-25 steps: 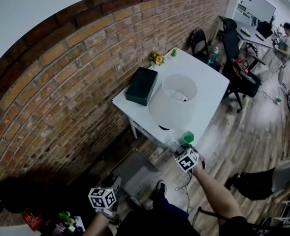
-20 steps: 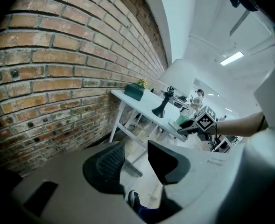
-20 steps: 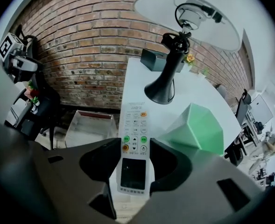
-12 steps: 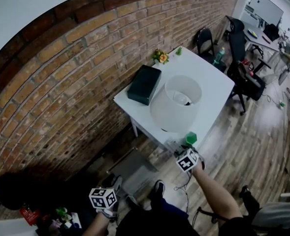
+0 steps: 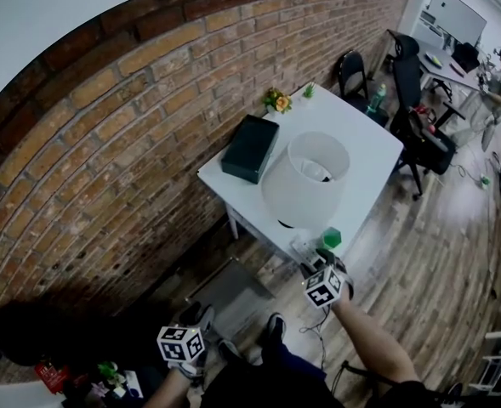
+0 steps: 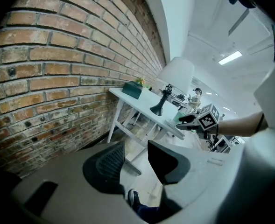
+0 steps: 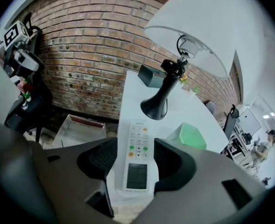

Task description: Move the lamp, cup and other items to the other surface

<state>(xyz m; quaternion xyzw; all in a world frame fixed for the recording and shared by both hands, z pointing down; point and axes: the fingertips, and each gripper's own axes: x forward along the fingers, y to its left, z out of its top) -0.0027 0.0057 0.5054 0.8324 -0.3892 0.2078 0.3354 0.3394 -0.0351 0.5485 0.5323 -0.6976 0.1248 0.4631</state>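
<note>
Brick wall (image 5: 105, 143) behind white bench (image 5: 365, 155); lamp (image 5: 305, 181) and dark box (image 5: 250, 147) on top. Remote (image 7: 138, 125) flat at near bench edge, just beside green item (image 7: 188, 136). Probably light, rigid, smooth plastic, slippery at sides; best taken across narrow width, mid-body. Right gripper (image 7: 135, 148) pitched down over edge, forearm extended; fingers (image 7: 174, 164) just opening, apart, astride remote, not clamped. Left gripper (image 6: 136, 153) low by body, well apart from bench, fingers (image 6: 104, 164) together, empty.

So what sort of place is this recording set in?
Probably an open-plan office: an exposed brick wall, office chairs beside a white table, and a person at a desk further back.
</note>
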